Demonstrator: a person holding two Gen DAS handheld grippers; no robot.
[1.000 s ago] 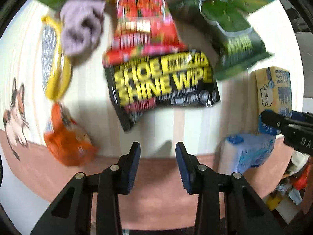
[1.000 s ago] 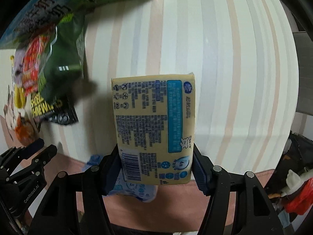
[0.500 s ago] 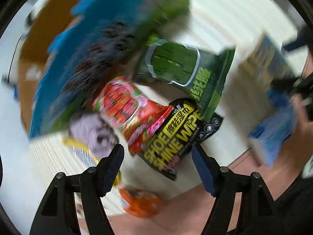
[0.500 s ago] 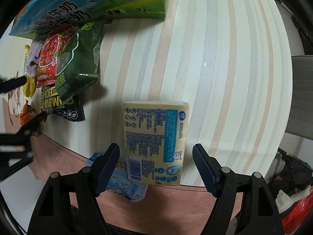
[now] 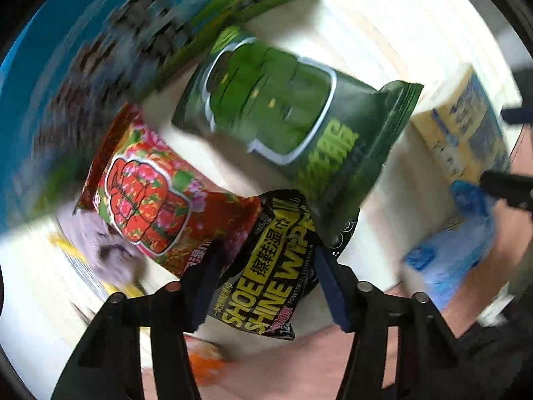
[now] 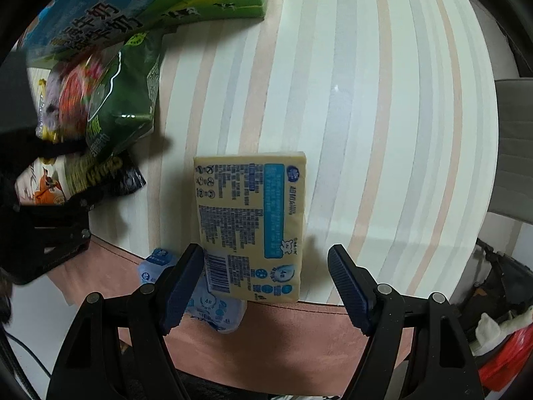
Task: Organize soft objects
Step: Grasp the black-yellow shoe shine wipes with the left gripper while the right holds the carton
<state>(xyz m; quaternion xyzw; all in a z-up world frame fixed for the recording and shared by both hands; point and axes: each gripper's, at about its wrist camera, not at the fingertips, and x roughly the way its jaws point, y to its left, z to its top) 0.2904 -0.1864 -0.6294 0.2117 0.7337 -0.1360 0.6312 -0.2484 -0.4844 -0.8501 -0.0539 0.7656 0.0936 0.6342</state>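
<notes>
My right gripper (image 6: 266, 283) is open, its jaws on either side of a yellow tissue pack (image 6: 250, 223) that lies on the striped table, partly over a blue tissue pack (image 6: 206, 303). My left gripper (image 5: 266, 280) is open over a black "Shoe Shine Wipe" pack (image 5: 269, 273). A red floral pack (image 5: 156, 193) and a green pack (image 5: 293, 123) overlap it. The yellow pack (image 5: 466, 133) and blue pack (image 5: 456, 250) show at the right of the left wrist view. The left view is blurred.
A large blue-green milk bag (image 6: 140, 10) lies at the back left. A purple cloth (image 5: 96, 243), a yellow item and an orange pack (image 5: 206, 356) lie left of the wipes. The table's brown front edge (image 6: 299, 333) is close. A chair (image 6: 513, 146) stands right.
My right gripper opened and let go of the yellow pack, which now rests on the table. My left gripper opened wider, swung and came in over the black wipe pack.
</notes>
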